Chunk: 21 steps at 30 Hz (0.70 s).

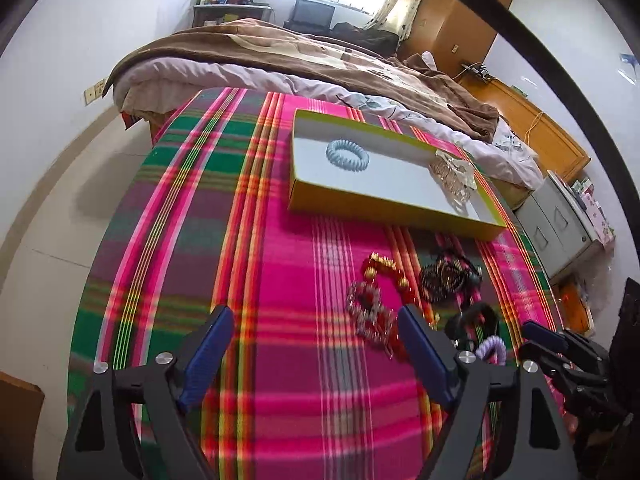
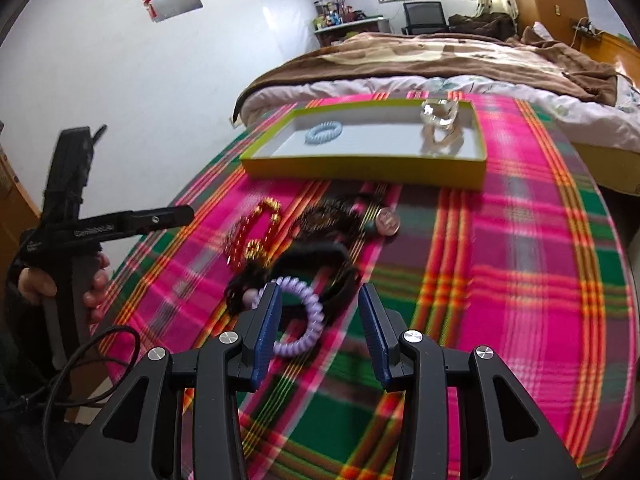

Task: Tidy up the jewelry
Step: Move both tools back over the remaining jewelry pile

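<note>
Where the left wrist view looks down, left gripper gapes empty over plaid cloth; tray upper centre, bed behind. Right wrist view: right gripper half-open, empty, purple hair tie lying by its left finger.

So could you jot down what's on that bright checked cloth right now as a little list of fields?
surface: plaid cloth spread over a table, a bed behind it
box: shallow yellow-green tray, open top
in the box: pale blue coil hair tie; clear and amber pieces at the other end
still on the cloth: red and gold bead bracelet, dark bead strands, black band, purple coil hair tie
left gripper: jaws wide apart, nothing between
right gripper: jaws apart, holding nothing, over the purple coil
</note>
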{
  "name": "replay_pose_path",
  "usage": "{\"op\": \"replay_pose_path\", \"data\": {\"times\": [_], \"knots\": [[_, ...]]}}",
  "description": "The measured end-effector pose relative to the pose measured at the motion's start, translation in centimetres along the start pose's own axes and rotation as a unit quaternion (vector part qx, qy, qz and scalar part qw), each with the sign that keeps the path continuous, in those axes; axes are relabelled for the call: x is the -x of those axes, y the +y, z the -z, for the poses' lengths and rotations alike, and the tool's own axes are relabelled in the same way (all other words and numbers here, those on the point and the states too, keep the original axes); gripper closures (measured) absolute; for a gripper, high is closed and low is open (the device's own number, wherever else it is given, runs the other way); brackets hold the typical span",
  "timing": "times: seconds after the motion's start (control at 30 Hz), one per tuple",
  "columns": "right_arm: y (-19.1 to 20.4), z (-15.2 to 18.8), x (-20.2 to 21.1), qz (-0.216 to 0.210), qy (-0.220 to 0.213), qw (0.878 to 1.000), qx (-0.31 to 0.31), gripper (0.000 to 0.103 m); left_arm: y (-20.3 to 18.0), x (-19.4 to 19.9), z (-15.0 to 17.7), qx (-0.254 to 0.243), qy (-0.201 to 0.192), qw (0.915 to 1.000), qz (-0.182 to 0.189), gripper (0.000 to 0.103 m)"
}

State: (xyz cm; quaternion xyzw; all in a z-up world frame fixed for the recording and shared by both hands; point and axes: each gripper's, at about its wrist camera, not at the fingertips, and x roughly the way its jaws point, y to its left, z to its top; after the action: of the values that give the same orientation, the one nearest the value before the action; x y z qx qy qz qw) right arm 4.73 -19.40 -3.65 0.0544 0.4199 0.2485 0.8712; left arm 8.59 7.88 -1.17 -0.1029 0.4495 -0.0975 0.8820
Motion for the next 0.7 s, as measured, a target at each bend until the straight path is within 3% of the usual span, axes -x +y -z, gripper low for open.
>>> {"op": "replay_pose_path", "data": {"times": [0.07,0.23,0.43,0.5,0.7], "knots": [[0.4,0.4,-0.6,0.003,0.008,1.000,0.006,0.062,0.2,0.5,0.6,0.001,-0.003,1.0000,-0.002,0.012],[0.7,0.8,-1.7,0.018,0.027,0.999,0.000,0.062,1.3,1.0,1.4,0.030,0.005,0.9993,0.023,0.012],[0.8,0.9,-1.6,0.029,0.021,0.999,-0.009,0.063,1.8,0.7,2.5,0.049,0.033,0.9980,0.021,0.012],[1.0,1.0,-1.6,0.044,0.021,0.999,-0.005,0.077,1.8,0.7,2.7,0.052,0.037,0.9978,0.017,0.012],[0.9,1.3,-1.3,0.035,0.016,0.999,-0.003,0.092,1.2,1.5,2.9,0.045,0.022,0.9987,0.008,0.013]]}}
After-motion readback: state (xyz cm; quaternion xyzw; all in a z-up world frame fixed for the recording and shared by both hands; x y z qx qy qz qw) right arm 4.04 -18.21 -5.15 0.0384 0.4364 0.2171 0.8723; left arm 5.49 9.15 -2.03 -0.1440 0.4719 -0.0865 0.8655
